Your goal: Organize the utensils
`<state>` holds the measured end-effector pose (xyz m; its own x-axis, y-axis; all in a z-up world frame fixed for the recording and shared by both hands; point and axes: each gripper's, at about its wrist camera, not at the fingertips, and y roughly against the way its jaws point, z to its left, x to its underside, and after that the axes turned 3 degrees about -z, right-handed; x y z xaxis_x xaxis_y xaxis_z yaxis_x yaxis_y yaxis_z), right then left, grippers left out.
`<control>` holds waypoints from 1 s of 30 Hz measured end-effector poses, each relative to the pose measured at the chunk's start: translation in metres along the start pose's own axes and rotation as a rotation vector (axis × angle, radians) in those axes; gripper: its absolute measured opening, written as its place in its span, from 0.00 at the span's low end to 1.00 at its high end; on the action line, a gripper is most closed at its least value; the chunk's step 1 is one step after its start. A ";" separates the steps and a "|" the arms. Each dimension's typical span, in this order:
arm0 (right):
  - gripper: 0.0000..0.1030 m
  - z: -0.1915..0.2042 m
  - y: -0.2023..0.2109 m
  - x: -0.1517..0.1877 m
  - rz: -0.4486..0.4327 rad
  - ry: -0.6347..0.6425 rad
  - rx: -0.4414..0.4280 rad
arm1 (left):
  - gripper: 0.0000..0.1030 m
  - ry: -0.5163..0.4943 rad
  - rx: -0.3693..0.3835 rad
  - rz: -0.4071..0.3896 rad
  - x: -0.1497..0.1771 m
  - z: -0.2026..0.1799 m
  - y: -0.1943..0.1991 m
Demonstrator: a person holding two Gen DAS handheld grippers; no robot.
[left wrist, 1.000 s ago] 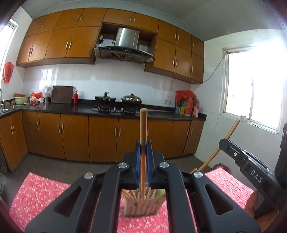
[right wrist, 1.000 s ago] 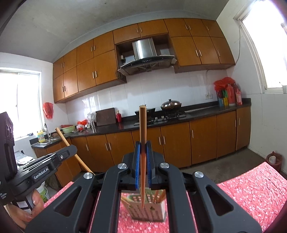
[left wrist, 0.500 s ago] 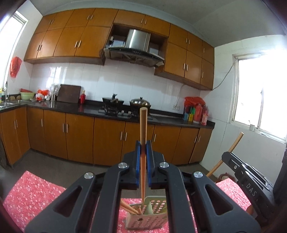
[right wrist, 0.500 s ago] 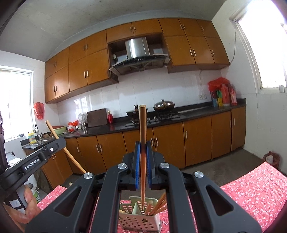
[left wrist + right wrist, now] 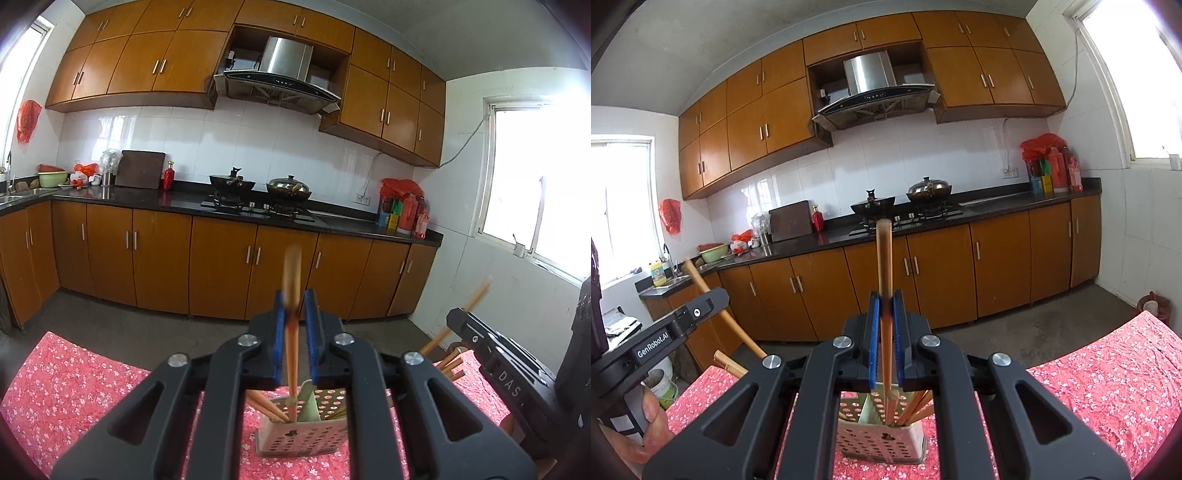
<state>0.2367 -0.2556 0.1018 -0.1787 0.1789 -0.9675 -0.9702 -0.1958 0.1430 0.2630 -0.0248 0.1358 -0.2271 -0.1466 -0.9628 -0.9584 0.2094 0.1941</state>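
The perforated utensil holder stands upright on the red floral cloth that covers the counter, close in front of both tongs. In the left wrist view the cloth's far edge runs across behind the holder, with bare grey floor between it and the wooden cabinets. In the right wrist view the cloth reaches further out to the right, leaving an open stretch there, well apart from the holder.

The left tongs are opening: a gap shows between each blue pad and the blurred chopstick, which stands upright between them with its lower end down in the holder's left compartment. The right tongs are clamped together on 1 chopstick, also upright, its lower end inside the right compartment of the holder. A hand grips the left tool's handle at the lower left of the right wrist view.

Counted: 2 tongs, 1 holder with 2 compartments split by a divider. About 3 more chopsticks lean in each compartment; the exact number is hard to tell. About 3 chopstick ends lie near the cloth's right edge, behind the right tongs.
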 end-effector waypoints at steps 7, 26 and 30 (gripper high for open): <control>0.27 -0.002 0.017 -0.010 -0.029 0.002 0.014 | 0.28 0.002 -0.009 -0.029 -0.007 0.005 0.020; 0.98 0.029 0.115 0.038 -0.040 0.188 0.078 | 0.96 -0.137 -0.133 -0.046 0.059 0.023 0.148; 0.98 0.029 0.130 0.058 -0.010 0.176 0.104 | 0.96 -0.137 -0.172 -0.029 0.084 0.024 0.169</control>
<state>0.0956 -0.2431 0.0703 -0.1462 0.0072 -0.9892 -0.9851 -0.0930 0.1449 0.0863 0.0217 0.0834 -0.1841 -0.0149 -0.9828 -0.9823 0.0368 0.1835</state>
